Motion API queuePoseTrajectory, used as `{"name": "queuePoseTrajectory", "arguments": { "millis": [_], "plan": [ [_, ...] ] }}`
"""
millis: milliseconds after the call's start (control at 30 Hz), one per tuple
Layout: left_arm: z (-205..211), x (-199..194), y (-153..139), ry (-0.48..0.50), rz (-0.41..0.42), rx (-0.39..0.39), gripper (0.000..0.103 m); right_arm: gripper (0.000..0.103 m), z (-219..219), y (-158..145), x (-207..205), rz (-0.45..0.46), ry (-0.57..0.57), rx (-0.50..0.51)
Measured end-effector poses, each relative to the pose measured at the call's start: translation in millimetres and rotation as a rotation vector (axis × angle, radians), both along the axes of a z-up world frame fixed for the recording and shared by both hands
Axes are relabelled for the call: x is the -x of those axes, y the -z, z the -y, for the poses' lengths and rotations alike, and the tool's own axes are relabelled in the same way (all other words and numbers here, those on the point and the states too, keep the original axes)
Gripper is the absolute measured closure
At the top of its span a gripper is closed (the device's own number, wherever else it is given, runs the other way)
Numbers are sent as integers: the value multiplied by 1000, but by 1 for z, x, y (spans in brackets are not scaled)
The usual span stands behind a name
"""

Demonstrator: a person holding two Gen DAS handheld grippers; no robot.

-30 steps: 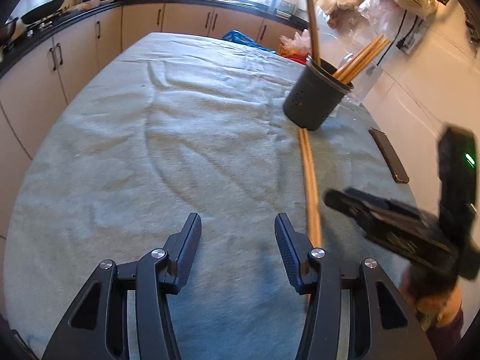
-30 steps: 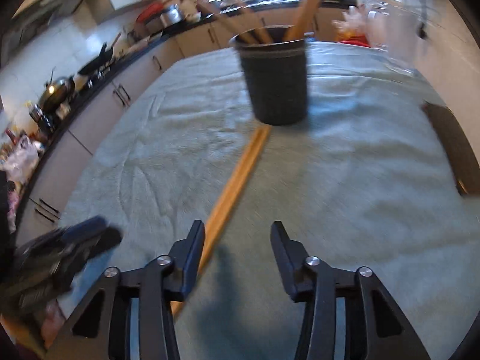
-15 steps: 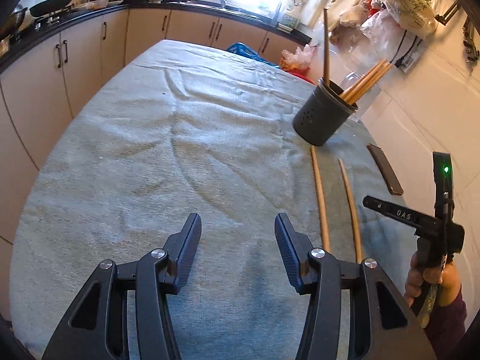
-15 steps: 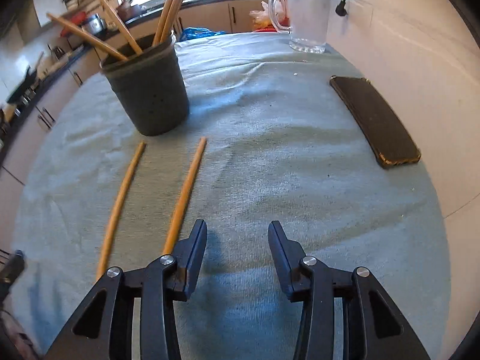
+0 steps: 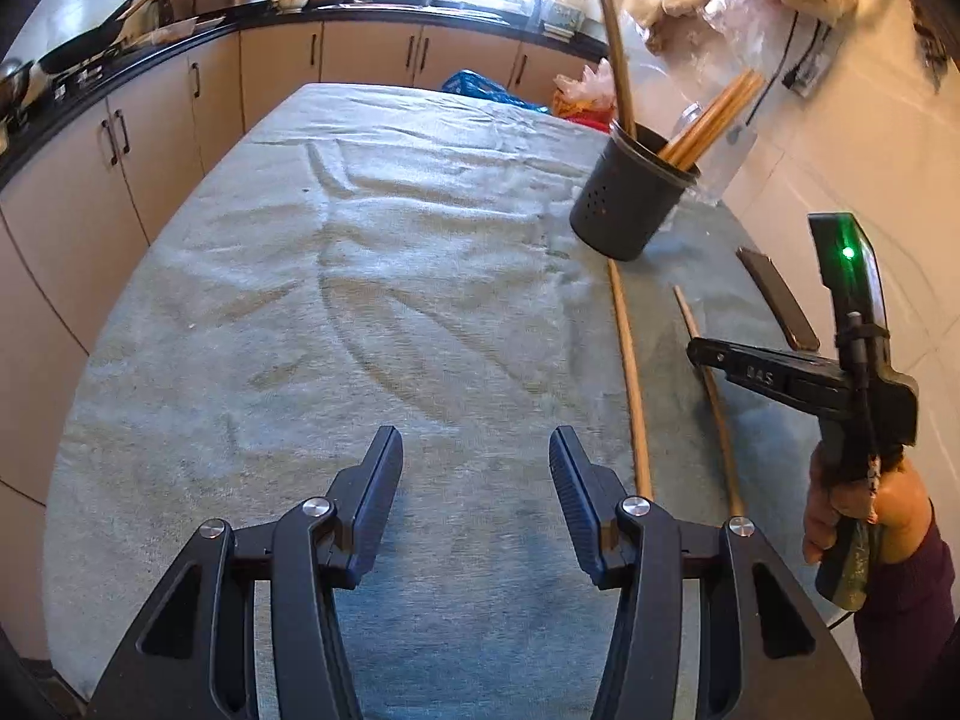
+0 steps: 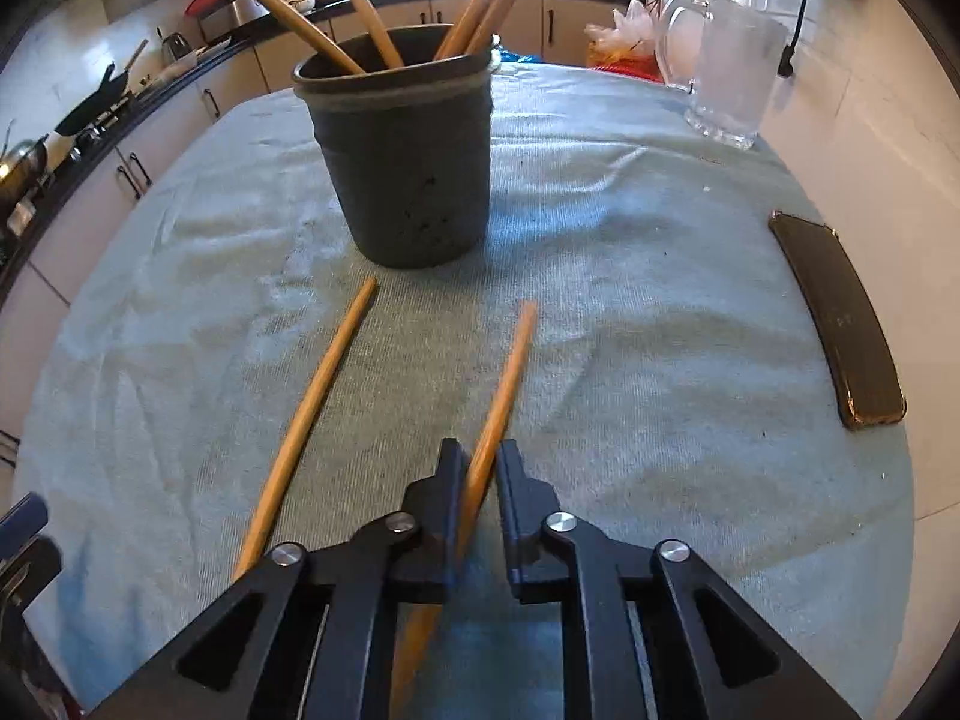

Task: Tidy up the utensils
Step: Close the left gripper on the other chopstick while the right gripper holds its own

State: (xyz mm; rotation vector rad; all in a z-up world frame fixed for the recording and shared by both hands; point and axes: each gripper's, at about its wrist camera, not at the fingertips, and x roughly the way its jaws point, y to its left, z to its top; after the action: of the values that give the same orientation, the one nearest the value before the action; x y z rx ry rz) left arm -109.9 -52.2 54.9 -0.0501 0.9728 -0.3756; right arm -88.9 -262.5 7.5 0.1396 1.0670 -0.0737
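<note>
A dark utensil holder (image 6: 408,180) with several wooden chopsticks in it stands on the grey-green cloth. Two loose chopsticks lie in front of it. My right gripper (image 6: 480,450) is closing on the right-hand chopstick (image 6: 507,372), which runs between its pads and rests on the cloth. The other chopstick (image 6: 318,402) lies free to its left. In the left wrist view the holder (image 5: 624,210) is far right and the right gripper (image 5: 699,351) sits over the outer chopstick (image 5: 684,312). My left gripper (image 5: 477,438) hovers open over bare cloth, nothing between its fingers.
A dark phone (image 6: 840,324) lies near the table's right edge by the tiled wall. A glass jug (image 6: 732,72) stands behind it. Kitchen counters with pans (image 5: 90,48) run along the left and the far side. A person's hand (image 5: 840,510) holds the right gripper.
My right gripper swung right, came down over the right-hand chopstick and closed its jaws around it. The two chopsticks, lying together a second ago, now lie apart. My left gripper stayed open.
</note>
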Motion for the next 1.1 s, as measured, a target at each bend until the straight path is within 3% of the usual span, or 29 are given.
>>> {"name": "queuePoseTrajectory", "arguments": {
  "millis": [267, 500, 567, 600, 633, 700, 900, 1000, 1067, 1100],
  "plan": [
    [64, -26, 3, 152, -78, -53, 53, 92, 42, -1, 38, -20, 41, -8],
    [131, -66, 37, 231, -129, -187, 53, 91, 57, -1, 50, -15, 45, -38],
    [140, -68, 38, 227, -84, -235, 54, 90, 56, -1, 50, -12, 42, -34],
    [145, -69, 38, 236, -77, -251, 61, 90, 56, -1, 49, -11, 41, -33],
    [147, -69, 39, 244, -86, -247, 83, 90, 57, -1, 48, -9, 40, -34],
    [146, -68, 38, 229, -85, -251, 95, 90, 57, -1, 48, -6, 34, -36],
    [128, -44, 33, 234, -139, -224, 96, 90, 57, -2, 58, -16, -3, -25],
    [123, -44, 29, 230, -159, -190, 96, 83, 61, -2, 58, -24, -8, -49],
    [128, -51, 29, 225, -163, -194, 95, 65, 63, -3, 56, -34, 4, -50],
    [129, -53, 29, 222, -160, -200, 95, 64, 64, -4, 53, -41, 14, -35]
  ]
}}
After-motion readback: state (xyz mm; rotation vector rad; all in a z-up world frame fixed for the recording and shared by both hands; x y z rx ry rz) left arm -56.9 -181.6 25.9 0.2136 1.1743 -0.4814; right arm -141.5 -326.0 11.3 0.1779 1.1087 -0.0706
